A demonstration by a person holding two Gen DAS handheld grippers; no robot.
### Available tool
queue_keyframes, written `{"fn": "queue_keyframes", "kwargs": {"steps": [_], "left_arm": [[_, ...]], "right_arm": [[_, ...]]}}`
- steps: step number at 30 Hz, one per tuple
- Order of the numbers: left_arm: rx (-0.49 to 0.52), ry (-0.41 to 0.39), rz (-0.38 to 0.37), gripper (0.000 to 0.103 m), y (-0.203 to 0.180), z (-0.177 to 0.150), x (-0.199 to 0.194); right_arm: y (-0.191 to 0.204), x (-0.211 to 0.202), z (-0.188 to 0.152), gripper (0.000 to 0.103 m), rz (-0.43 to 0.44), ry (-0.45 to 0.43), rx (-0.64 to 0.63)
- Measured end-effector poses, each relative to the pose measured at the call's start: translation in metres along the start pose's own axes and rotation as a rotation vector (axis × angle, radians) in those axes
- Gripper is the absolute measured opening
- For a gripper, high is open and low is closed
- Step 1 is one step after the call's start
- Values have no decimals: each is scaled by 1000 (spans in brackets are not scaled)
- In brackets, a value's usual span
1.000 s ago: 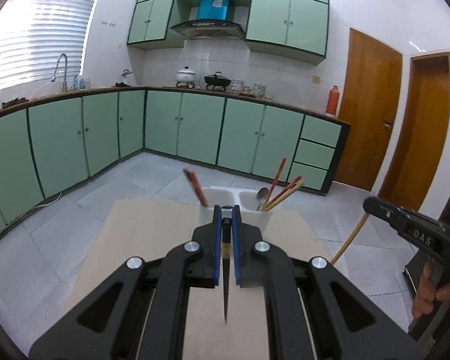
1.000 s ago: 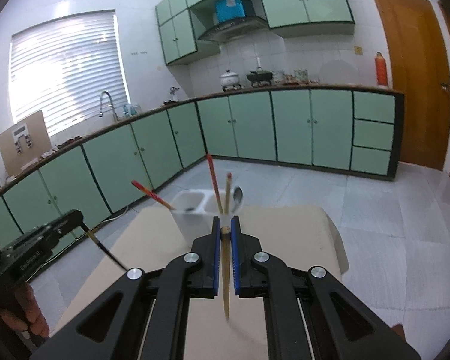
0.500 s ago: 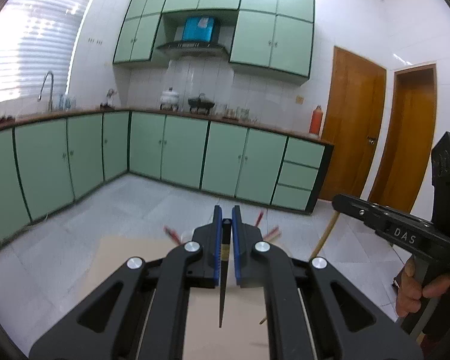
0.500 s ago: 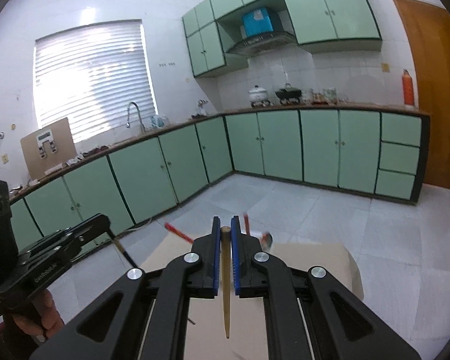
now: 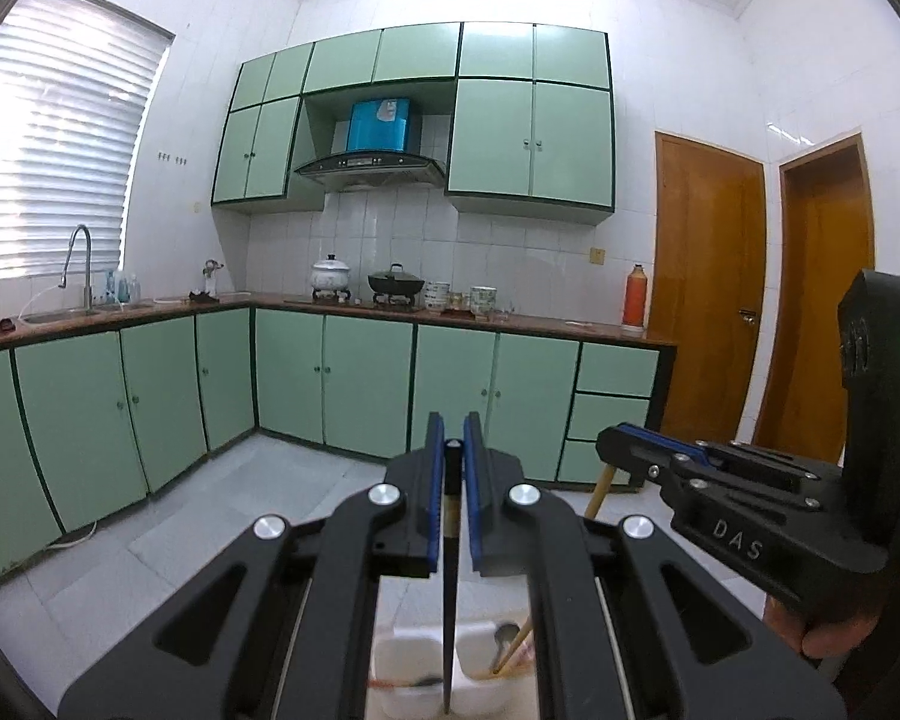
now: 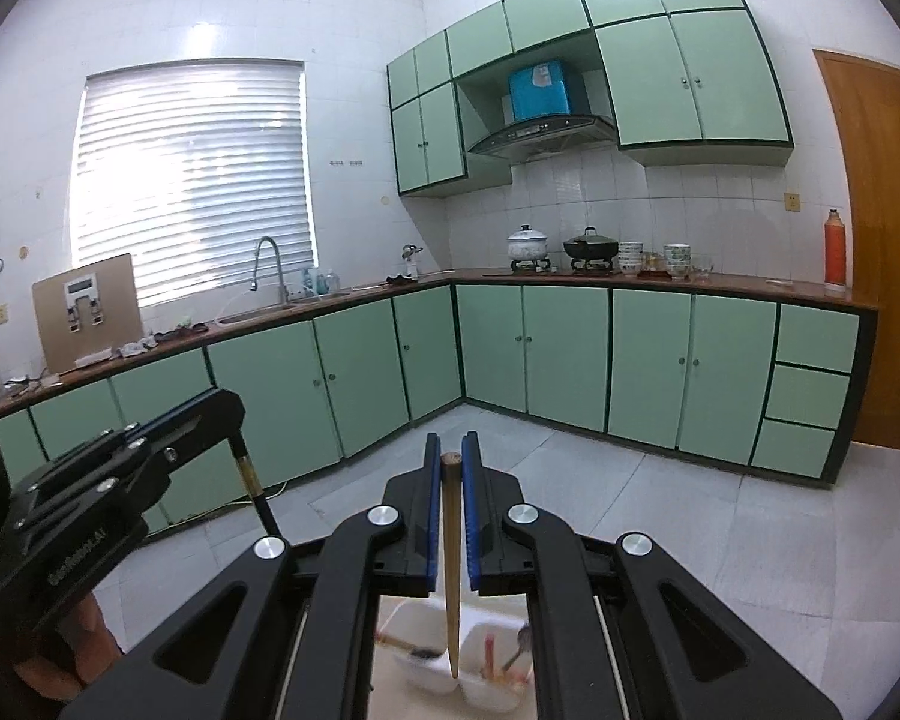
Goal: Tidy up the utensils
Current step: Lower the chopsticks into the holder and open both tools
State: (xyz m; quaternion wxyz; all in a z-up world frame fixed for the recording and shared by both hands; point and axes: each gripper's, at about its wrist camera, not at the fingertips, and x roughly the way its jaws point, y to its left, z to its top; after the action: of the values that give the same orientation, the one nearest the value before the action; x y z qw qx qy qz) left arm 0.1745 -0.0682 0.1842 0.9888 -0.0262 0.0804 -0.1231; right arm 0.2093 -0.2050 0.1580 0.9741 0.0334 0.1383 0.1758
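Note:
My left gripper (image 5: pixel 450 450) is shut on a dark chopstick (image 5: pixel 449 600) that hangs point down over a white two-compartment utensil holder (image 5: pixel 402 660). My right gripper (image 6: pixel 447 462) is shut on a light wooden chopstick (image 6: pixel 451 570) that hangs point down over the same holder (image 6: pixel 420 630). The holder holds red and wooden chopsticks and a spoon (image 5: pixel 504 636). The right gripper also shows in the left wrist view (image 5: pixel 630 450) at right, and the left gripper in the right wrist view (image 6: pixel 210 414) at left.
The holder stands on a beige table (image 6: pixel 390 702), mostly hidden under the grippers. Green floor cabinets (image 5: pixel 360 384) and a counter with pots (image 5: pixel 390 285) line the far walls. Wooden doors (image 5: pixel 708 294) stand at the right. Tiled floor (image 6: pixel 690 510) lies beyond.
Both grippers have tilted upward and risen with their chopsticks. The holder has dropped from mid-frame to the bottom edge, directly beneath the chopstick tips. The grippers have drawn closer together.

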Motion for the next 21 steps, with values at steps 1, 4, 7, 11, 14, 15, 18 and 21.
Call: {"fn": "queue_keyframes", "kwargs": {"steps": [1,4,7,11,14,15,18,21], "left_arm": [[0,-1,3,6,1,0,8],[-14,8,14,6,4,-4,35],[-24,44,20,6,10,-17,58],[-36,98,26,6,20,-38,83],[-42,140,31,6,26,-55,97],[-42,149,32,6,28,-60,100],[-39,184,35,6,32,-73,108],[-38,214,35,6,36,-84,113]], "right_arm": [[-3,8,1,7,-3,5,3],[-12,28,-3,7,-19,28,4],[-22,44,-13,7,-27,54,8],[-31,60,-31,7,-33,94,18],[-38,73,-46,7,-33,127,35],[-41,76,-51,7,-34,137,43],[-45,87,-62,7,-28,167,67],[-47,94,-71,7,-16,196,80]]}}
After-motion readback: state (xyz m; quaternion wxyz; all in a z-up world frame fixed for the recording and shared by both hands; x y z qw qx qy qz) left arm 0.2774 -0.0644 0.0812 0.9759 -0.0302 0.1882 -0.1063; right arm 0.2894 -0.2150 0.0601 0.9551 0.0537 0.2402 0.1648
